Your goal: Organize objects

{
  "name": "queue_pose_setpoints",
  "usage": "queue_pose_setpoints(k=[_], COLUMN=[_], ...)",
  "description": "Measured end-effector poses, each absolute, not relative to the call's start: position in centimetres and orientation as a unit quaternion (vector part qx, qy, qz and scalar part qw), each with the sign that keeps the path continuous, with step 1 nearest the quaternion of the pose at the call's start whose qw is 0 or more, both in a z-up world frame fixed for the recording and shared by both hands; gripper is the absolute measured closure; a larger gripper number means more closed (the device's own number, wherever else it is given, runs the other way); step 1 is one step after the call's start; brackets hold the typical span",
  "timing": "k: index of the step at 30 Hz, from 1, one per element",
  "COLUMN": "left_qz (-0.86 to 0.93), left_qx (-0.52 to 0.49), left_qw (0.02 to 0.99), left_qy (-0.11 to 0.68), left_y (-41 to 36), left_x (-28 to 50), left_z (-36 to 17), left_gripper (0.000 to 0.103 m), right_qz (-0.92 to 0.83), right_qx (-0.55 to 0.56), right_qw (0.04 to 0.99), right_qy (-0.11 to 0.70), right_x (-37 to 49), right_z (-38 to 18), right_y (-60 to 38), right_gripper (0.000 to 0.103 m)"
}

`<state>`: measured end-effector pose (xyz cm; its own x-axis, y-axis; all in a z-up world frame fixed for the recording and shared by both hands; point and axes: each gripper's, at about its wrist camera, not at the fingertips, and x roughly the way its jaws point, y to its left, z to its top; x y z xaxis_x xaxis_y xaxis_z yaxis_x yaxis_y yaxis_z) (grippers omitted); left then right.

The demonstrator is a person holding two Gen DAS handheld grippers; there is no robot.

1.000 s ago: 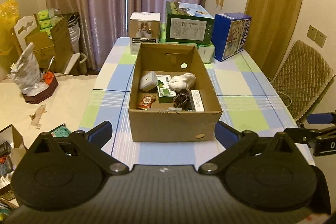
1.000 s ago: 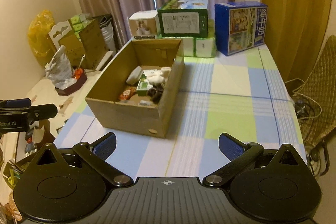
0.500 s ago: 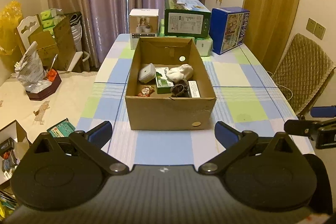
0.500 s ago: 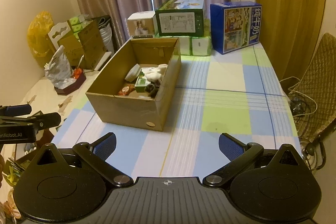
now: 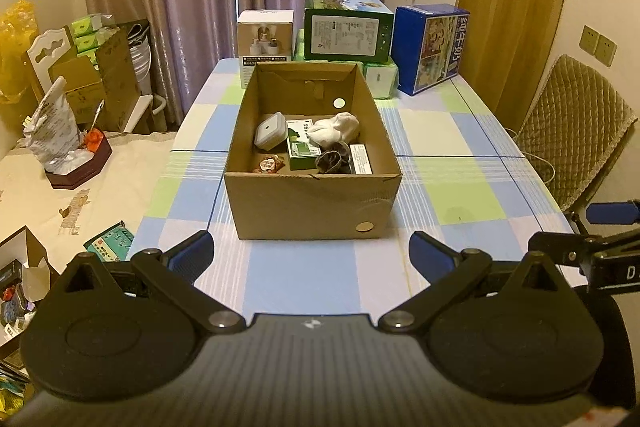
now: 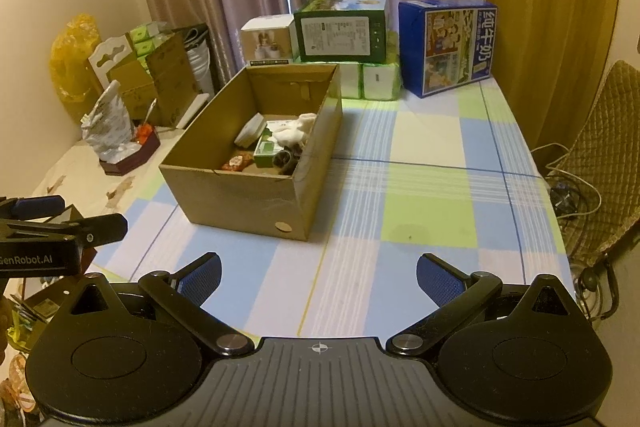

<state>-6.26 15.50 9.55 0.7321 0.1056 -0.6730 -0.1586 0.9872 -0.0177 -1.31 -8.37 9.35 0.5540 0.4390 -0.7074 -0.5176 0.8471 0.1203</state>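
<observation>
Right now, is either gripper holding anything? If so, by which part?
Nothing held. Left gripper and right gripper are both open and empty, short of the open brown cardboard box.

table (image 5: 472,187): checked cloth, blue/green/white | cardboard box (image 5: 312,203): open, middle of surface, toward left edge | far edge: white carton (image 5: 264,37) near left corner, green packs (image 5: 382,79) bearing a green box, blue milk carton (image 5: 430,47) near right corner | near edge: bare cloth

Both wrist views from the table's near end – shared cardboard box (image 5: 312,163), left head-on, right oblique.
</observation>
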Motion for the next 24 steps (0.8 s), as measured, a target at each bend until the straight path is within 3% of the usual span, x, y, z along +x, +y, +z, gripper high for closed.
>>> queue_pose_setpoints(k=[24], left_qz=[0.062], left_qx=[-0.029], left_qw=[0.925], left_qy=[0.373], left_y=[14.6], left_x=[-6.3], left_z=[8.4], left_gripper=[0.001], right_qz=[0.262], right_qx=[-0.048], right_qw=[0.879], right_qy=[0.396], right_x=[-1.0], right_z=[8.3], right_y=[-8.7], right_gripper=[0.002])
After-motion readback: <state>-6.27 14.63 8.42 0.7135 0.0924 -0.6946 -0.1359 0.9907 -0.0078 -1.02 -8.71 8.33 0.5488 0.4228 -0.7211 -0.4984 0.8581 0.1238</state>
